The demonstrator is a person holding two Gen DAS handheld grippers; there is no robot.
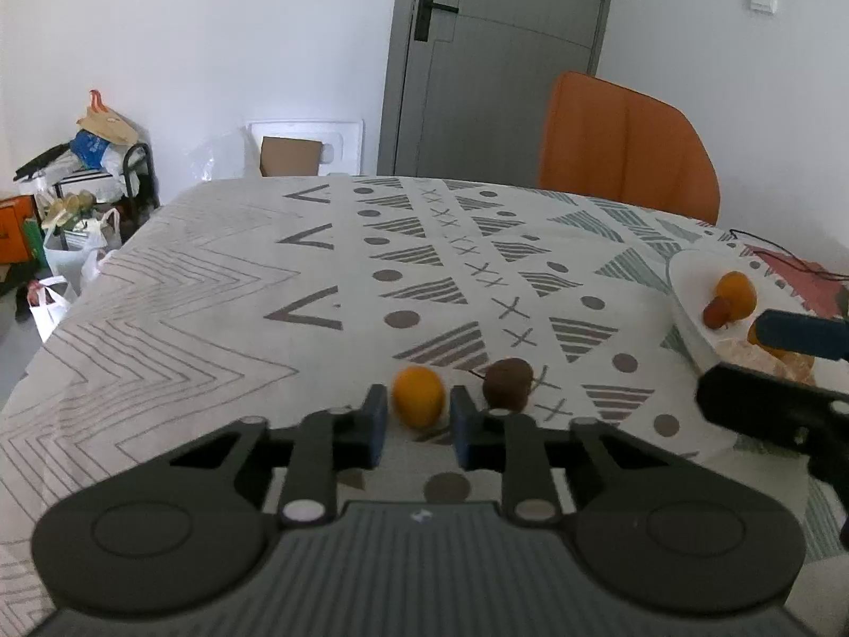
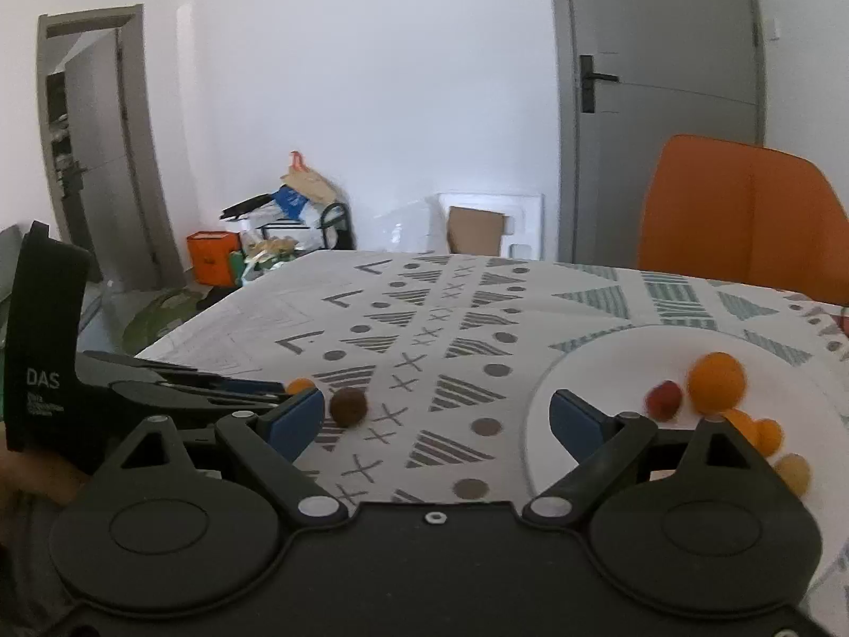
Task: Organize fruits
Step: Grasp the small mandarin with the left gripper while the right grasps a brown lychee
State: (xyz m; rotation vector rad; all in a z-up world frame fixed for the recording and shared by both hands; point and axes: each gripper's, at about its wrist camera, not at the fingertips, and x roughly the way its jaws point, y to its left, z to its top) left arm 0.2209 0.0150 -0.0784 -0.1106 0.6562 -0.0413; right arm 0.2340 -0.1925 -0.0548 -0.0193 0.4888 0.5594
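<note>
A small orange fruit (image 1: 418,396) lies on the patterned tablecloth, just ahead of my left gripper (image 1: 418,419), whose blue-padded jaws stand open on either side of it without touching. A brown round fruit (image 1: 508,383) lies right beside it; it also shows in the right wrist view (image 2: 348,406), as does the orange fruit (image 2: 300,385). A white plate (image 2: 594,371) at the right holds an orange (image 2: 717,378), a red fruit (image 2: 664,399) and several small orange fruits. My right gripper (image 2: 436,414) is wide open and empty, between the brown fruit and the plate.
An orange chair (image 2: 743,212) stands behind the table's far right side. A grey door (image 1: 499,58) is behind it. Bags and boxes (image 1: 79,196) are piled on the floor past the table's left edge. A black cable (image 1: 785,257) lies beyond the plate.
</note>
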